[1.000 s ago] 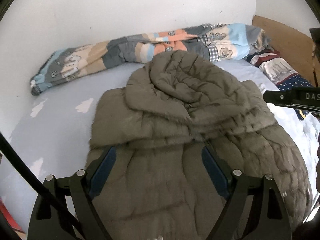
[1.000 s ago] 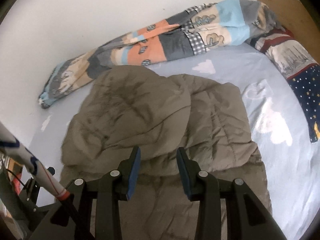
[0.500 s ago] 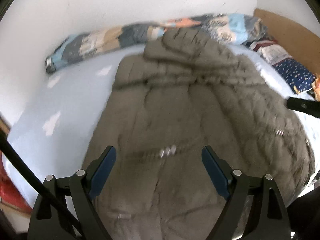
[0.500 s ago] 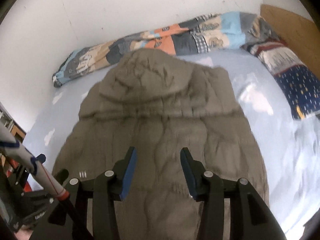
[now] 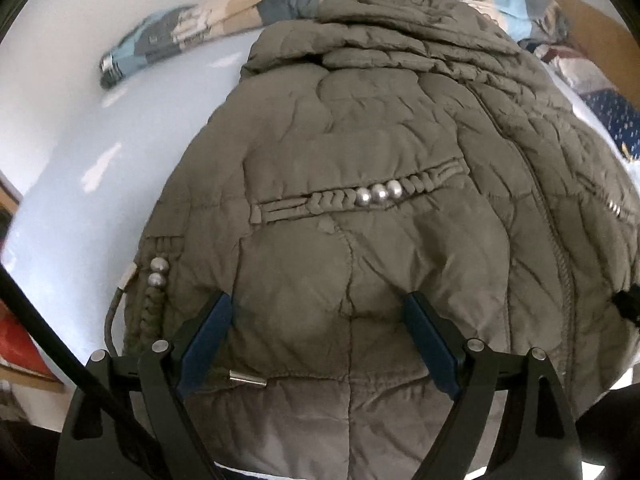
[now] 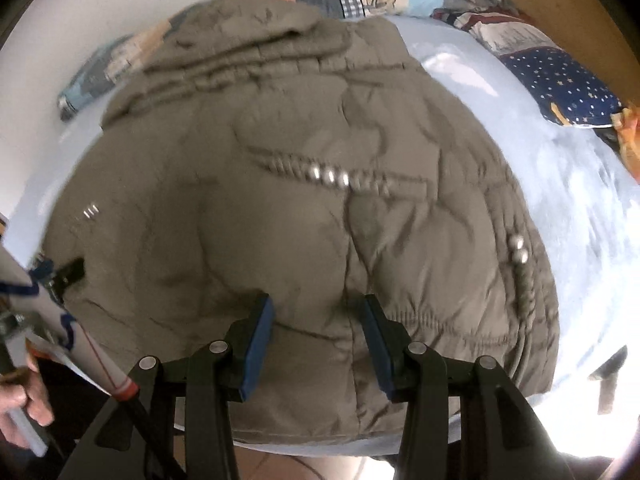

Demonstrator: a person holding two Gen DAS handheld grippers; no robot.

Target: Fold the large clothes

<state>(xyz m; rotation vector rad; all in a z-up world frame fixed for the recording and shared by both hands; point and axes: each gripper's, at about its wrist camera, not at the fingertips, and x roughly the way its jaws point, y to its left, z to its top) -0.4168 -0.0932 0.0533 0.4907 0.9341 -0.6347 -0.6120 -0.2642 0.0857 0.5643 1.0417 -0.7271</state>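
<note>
Showing no legible writing, olive padded jacket [image 5: 360,240] covers the bed [image 5: 80,184].

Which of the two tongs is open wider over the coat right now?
The left tongs: their blue pads stand far apart over the coat hem. The right tongs have just been opening, but their gap is much narrower. Neither pinches fabric.

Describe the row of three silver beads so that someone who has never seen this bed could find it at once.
Start at the pale blue bedsheet, where an olive quilted coat lies spread out. Across the coat's middle runs a braided strap, and the three silver beads sit side by side on it. The pair of beads near the coat's left edge is stacked vertically instead.
</note>
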